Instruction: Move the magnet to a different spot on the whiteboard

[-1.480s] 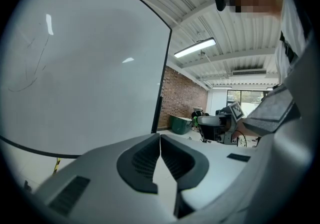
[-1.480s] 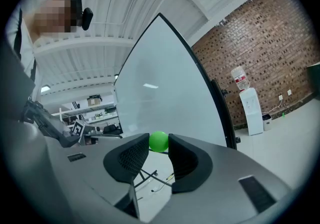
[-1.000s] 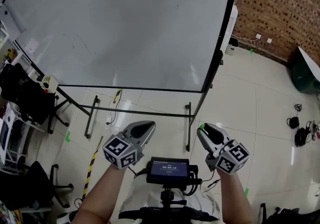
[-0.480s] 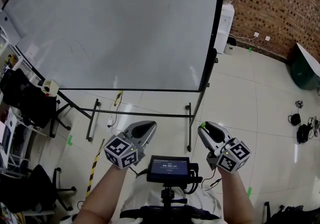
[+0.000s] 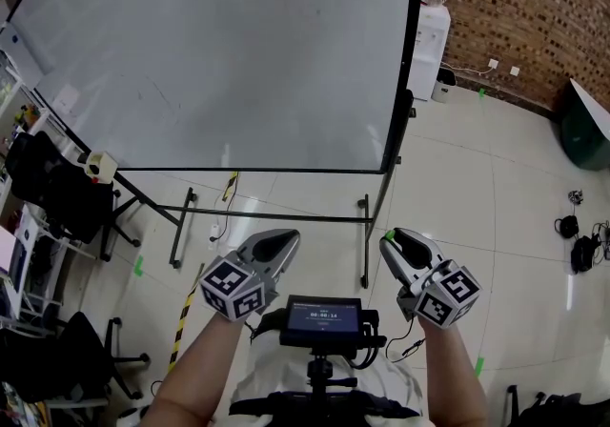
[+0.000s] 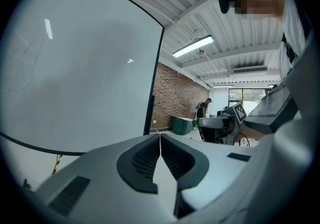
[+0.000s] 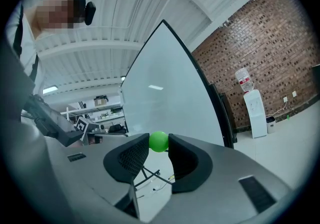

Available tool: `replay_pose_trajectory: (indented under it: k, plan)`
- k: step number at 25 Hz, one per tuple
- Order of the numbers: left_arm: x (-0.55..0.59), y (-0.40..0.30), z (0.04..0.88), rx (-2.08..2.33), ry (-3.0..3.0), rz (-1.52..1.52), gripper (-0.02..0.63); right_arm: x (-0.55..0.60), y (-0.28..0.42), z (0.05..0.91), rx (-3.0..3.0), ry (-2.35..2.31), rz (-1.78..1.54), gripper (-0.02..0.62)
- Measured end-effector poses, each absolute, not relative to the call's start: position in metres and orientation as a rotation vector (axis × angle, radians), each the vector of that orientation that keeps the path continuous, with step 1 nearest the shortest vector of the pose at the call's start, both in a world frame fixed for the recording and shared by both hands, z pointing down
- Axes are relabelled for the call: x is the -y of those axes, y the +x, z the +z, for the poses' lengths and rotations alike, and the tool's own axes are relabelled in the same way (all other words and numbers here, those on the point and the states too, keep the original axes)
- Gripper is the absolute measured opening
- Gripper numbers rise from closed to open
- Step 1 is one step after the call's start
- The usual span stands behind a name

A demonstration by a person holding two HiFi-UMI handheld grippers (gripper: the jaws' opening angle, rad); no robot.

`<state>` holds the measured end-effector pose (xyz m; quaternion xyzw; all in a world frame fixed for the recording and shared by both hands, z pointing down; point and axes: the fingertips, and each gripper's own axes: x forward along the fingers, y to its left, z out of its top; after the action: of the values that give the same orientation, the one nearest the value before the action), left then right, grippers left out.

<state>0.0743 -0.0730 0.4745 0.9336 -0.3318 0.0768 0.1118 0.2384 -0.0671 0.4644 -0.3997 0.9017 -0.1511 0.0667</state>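
Pale tiled floor (image 5: 477, 177) and a brick wall (image 5: 515, 6) frame the scene, with a large whiteboard (image 5: 219, 53) on a black wheeled stand ahead of the person. A small green ball-shaped magnet (image 7: 159, 141) sits pinched at the very tips of the right gripper (image 7: 159, 144), its two dark jaws pressing it from either side. In the head view the magnet (image 5: 387, 236) shows only as a green speck at the front of that gripper (image 5: 393, 241), held low over the floor and well apart from the board's surface.

Beside it, the left gripper (image 5: 277, 242) is held at a similar height. Its jaws are pressed together tip to tip with nothing between them, as the left gripper view (image 6: 160, 136) shows.

Between the two forearms is a small dark screen (image 5: 324, 314) on a mount. A white water dispenser (image 5: 429, 34) stands against the brick wall past the board's right edge. Yellow-and-black tape (image 5: 181, 330) runs along the floor at lower left, near black chairs (image 5: 52, 187).
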Motion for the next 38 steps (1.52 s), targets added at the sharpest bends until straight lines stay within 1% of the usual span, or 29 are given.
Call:
replay_pose_trajectory:
  k: [9, 23, 28, 38]
  plan:
    - [0.068, 0.068, 0.468, 1.046, 2.717, 0.252, 0.032, 0.073, 0.237, 0.449, -2.762, -1.197, -0.359, 0.147]
    - [0.098, 0.016, 0.467, 1.108, 2.669, 0.230, 0.032, 0.126, 0.196, 0.418, -2.842, -1.269, -0.179, 0.147]
    - [0.119, 0.008, 0.462, 1.056, 2.689, 0.168, 0.032, 0.150, 0.184, 0.409, -2.850, -1.294, -0.159, 0.147]
    - [0.151, -0.033, 0.436, 1.037, 2.727, -0.036, 0.023, 0.197, 0.152, 0.380, -2.852, -1.329, -0.079, 0.147]
